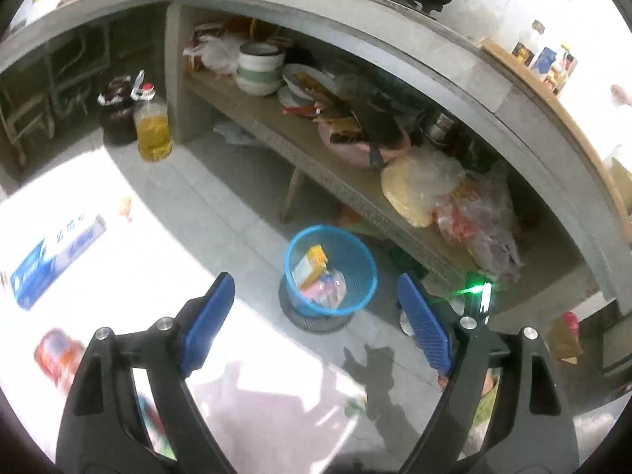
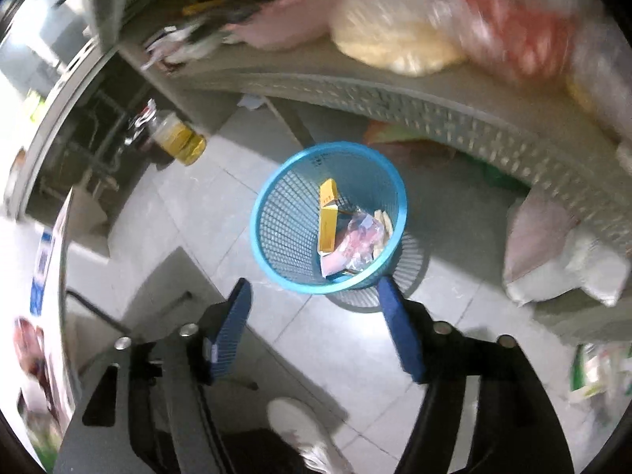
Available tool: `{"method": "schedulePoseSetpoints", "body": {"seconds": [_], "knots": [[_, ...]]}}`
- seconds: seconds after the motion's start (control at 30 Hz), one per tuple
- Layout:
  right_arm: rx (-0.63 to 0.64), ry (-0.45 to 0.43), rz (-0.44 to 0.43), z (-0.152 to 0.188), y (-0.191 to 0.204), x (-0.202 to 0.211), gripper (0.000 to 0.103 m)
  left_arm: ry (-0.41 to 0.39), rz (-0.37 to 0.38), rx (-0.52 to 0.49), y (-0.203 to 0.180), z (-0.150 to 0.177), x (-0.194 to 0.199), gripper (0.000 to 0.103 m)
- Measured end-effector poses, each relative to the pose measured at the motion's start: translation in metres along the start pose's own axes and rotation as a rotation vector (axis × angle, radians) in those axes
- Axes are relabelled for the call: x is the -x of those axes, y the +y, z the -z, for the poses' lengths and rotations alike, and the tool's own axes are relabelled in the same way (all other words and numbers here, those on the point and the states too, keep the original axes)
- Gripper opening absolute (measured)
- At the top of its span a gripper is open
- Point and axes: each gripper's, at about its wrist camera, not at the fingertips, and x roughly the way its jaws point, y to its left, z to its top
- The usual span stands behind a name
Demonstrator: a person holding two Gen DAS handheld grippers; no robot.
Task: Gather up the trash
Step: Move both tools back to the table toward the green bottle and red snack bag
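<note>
A blue mesh wastebasket (image 1: 357,272) stands on the tiled floor below a shelf; it also shows in the right wrist view (image 2: 284,217). Inside lie a yellow carton (image 2: 328,217) and crumpled pink and clear wrappers (image 2: 361,243). My left gripper (image 1: 314,298) is open and empty, above the edge of a white table (image 1: 166,276) and short of the basket. My right gripper (image 2: 314,296) is open and empty, hovering just above the basket's near rim. On the white table lie a blue and white box (image 1: 51,256) and a red packet (image 1: 59,355).
A cluttered shelf (image 1: 316,158) under a grey counter holds bowls, a pink basin and plastic bags (image 1: 470,213). A bottle of yellow oil (image 1: 152,130) and a dark jar (image 1: 116,114) stand on the floor. A white sack (image 2: 561,260) lies right of the basket. A white shoe (image 2: 304,434) shows below.
</note>
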Motion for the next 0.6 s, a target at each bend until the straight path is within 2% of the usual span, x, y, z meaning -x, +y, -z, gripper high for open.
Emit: {"method": "schedulePoseSetpoints", "body": {"seconds": [0.03, 0.1, 0.17, 0.23, 0.3, 0.4, 0.53, 0.6], "knots": [[0.031, -0.012, 0.016, 0.002, 0.007, 0.011, 0.073, -0.001, -0.006, 0.005, 0.004, 0.008, 0.011, 0.082], [0.104, -0.052, 0.064, 0.007, 0.028, 0.037, 0.085, -0.017, -0.027, 0.013, 0.014, 0.024, 0.035, 0.084], [0.151, -0.085, 0.094, 0.012, 0.042, 0.059, 0.091, -0.047, -0.064, 0.032, 0.025, 0.042, 0.059, 0.087], [0.194, -0.107, 0.080, 0.019, 0.059, 0.078, 0.094, -0.090, -0.128, 0.079, 0.042, 0.067, 0.092, 0.091], [0.202, -0.091, 0.006, 0.026, 0.074, 0.093, 0.094, -0.132, -0.192, 0.135, 0.061, 0.091, 0.121, 0.091], [0.208, -0.004, -0.176, 0.039, 0.104, 0.111, 0.094, -0.200, -0.279, 0.219, 0.086, 0.126, 0.161, 0.092], [0.266, 0.067, -0.320, 0.064, 0.148, 0.127, 0.094, -0.297, -0.377, 0.288, 0.106, 0.172, 0.200, 0.094], [0.294, 0.121, -0.379, 0.078, 0.172, 0.131, 0.094, -0.323, -0.392, 0.329, 0.113, 0.194, 0.211, 0.094]]}}
